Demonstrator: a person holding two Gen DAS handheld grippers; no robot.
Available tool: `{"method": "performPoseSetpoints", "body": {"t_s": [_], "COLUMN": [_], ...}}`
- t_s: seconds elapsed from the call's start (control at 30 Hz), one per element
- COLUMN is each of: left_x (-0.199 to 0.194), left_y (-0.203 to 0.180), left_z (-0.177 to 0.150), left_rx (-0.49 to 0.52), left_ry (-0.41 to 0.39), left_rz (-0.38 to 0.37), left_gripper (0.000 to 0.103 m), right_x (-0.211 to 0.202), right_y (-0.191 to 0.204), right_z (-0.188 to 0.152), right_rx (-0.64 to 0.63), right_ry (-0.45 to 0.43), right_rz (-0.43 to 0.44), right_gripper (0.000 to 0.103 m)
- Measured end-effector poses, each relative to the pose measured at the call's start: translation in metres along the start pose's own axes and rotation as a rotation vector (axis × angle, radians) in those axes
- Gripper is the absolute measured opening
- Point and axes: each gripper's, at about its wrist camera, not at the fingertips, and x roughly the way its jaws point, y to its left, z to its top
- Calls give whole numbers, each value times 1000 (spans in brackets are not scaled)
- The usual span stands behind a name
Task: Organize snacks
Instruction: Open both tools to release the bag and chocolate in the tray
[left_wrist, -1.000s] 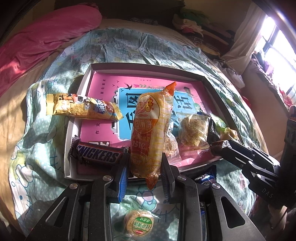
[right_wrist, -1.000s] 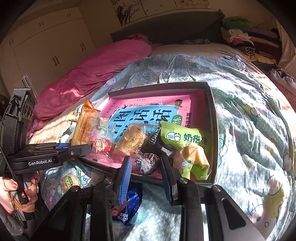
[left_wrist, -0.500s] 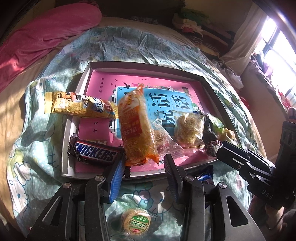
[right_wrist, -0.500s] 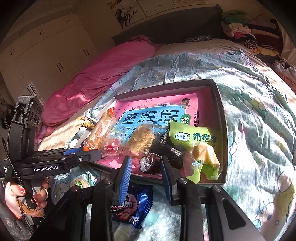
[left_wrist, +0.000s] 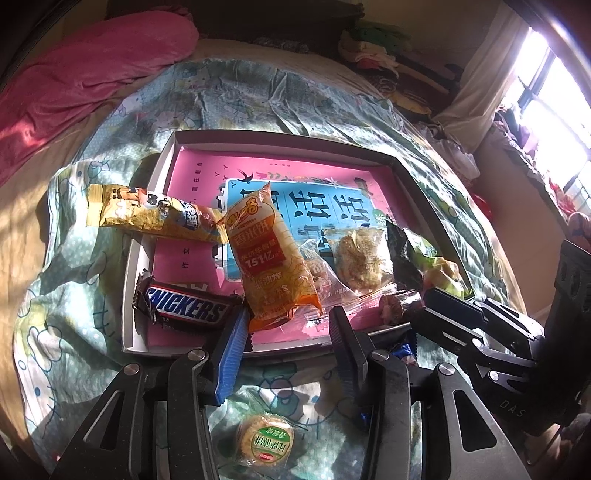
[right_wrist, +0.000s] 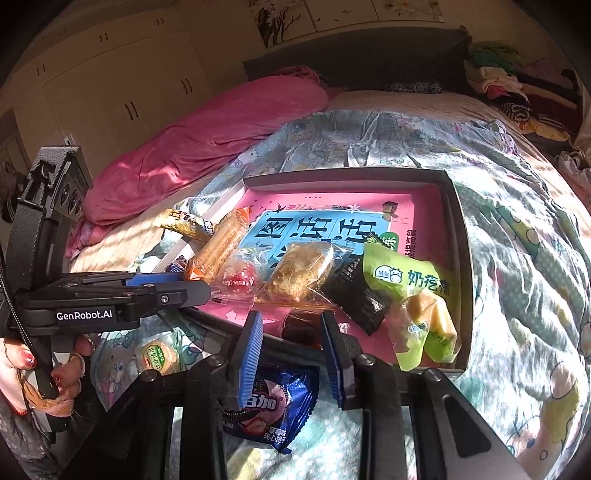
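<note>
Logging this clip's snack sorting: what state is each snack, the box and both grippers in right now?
Left hand-held gripper: open, jaws just widened, nothing held.
Right hand-held gripper: shut on dark round wrapped candy.
Orange rice-cracker pack: released, lying in box.
Shallow grey cardboard box: open, lidless.
Snickers bar: sealed, in box.
Blue biscuit packet: outside, on bedspread.

Near edge of the box (left_wrist: 144, 258) is jammed: Snickers bar (left_wrist: 184, 308), orange rice cracker pack (left_wrist: 271, 258), a clear-wrapped cake (left_wrist: 360, 258), black packet (right_wrist: 356, 295) and green milk candy bag (right_wrist: 413, 280) sit shoulder to shoulder, overlapping. No gap to slip a finger down there. The far half over the pink book (left_wrist: 280, 177) is bare, so coming in from the back is easy. A yellow packet (left_wrist: 147, 218) lies across the left wall. On the quilt (left_wrist: 74, 332) just before the box, a round cake (left_wrist: 266, 441) and blue cookie pack (right_wrist: 269, 402) clutter the approach.
</note>
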Motion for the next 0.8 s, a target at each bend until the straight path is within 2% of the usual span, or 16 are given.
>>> {"method": "performPoseSetpoints", "body": {"t_s": [0.4, 0.8], "left_x": [-6, -16], "left_y": [-7, -14], "left_z": [1, 3], "left_rx": [19, 42], "left_ry": [-23, -51], "left_rz": [-18, -12], "left_gripper": [55, 60], "right_x": [-7, -18], "right_y": [-5, -10], "right_z": [4, 7], "right_rx": [24, 39], "right_ry": [-34, -86], "right_rz": [-19, -48], "right_gripper": [38, 52]}}
